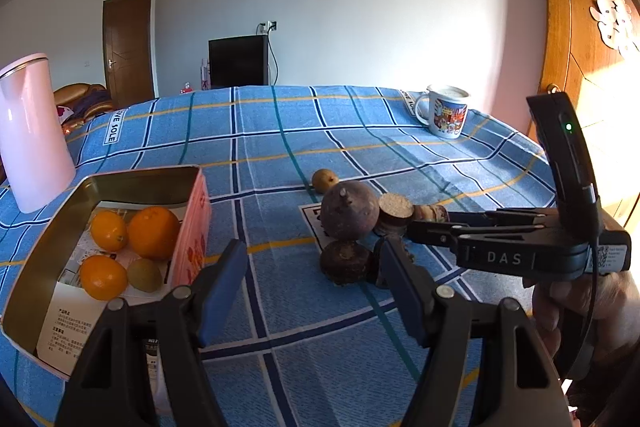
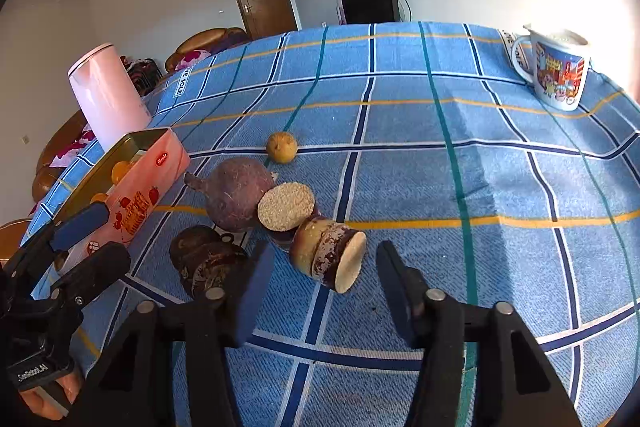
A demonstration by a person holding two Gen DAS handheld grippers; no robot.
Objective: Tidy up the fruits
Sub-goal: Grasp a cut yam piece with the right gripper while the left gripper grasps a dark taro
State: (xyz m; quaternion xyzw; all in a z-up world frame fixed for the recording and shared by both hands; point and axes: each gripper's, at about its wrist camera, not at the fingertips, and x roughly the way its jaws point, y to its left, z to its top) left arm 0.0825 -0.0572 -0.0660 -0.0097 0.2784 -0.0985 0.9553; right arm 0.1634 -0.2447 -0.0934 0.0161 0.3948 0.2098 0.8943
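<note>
A metal tin point(image 1: 192, 227) at the left holds three oranges point(image 1: 153, 231) and a small green-brown fruit point(image 1: 145, 274). On the blue checked cloth lie a round purple fruit point(image 1: 350, 211), a dark wrinkled one point(image 1: 345, 261), a cut piece with a pale face point(image 2: 286, 206), a cut stub point(image 2: 330, 259) and a small yellow fruit point(image 2: 282, 146). My left gripper point(image 1: 314, 281) is open and empty, just in front of the dark fruit. My right gripper point(image 2: 320, 281) is open and empty, right in front of the cut stub; it shows in the left wrist view point(image 1: 432, 225).
A pink-white jug point(image 1: 28, 131) stands behind the tin at the far left. A printed mug point(image 1: 446, 110) stands at the far right of the table. A wooden door point(image 1: 576, 39) is to the right, past the table edge.
</note>
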